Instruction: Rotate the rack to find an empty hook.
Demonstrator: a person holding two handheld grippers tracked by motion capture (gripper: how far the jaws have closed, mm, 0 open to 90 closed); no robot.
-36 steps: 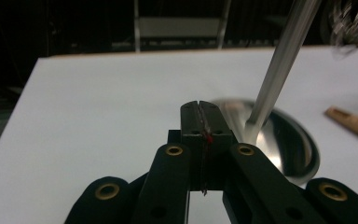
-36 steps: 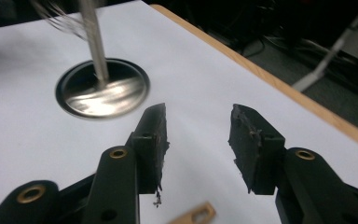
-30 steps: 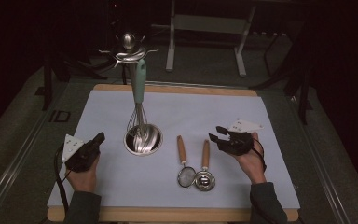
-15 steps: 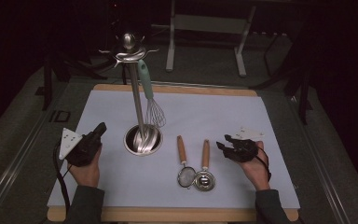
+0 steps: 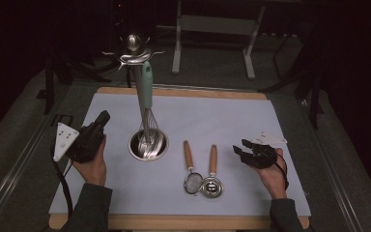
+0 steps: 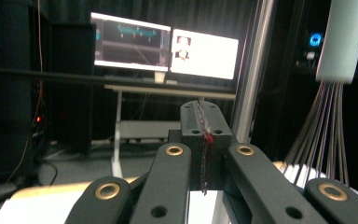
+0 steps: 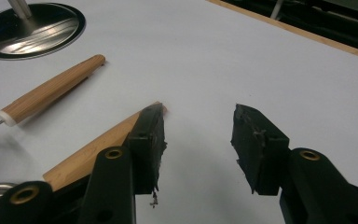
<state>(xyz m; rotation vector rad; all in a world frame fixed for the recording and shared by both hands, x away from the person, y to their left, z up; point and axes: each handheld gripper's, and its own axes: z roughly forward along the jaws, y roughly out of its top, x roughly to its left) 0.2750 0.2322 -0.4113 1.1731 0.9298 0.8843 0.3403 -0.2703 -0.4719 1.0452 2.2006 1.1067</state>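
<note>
A: From the high view?
B: A mint-handled whisk (image 5: pixel 147 104) hangs on the steel stand (image 5: pixel 148 144), wires over its round base.
A: Left gripper view?
B: The left gripper (image 6: pixel 204 140) is pressed together (whisk at right).
A: Right gripper view?
B: The right gripper (image 7: pixel 198 140) is spread, over a wooden handle (image 7: pixel 98 149).

A wooden-edged table (image 5: pixel 183 223) carries a white sheet (image 5: pixel 232 121). On it, left of centre, stands a round steel stand base (image 5: pixel 148 145). Nearer and right lie two wooden-handled utensils, a small strainer (image 5: pixel 190 168) and a scoop (image 5: pixel 211 175), side by side.
</note>
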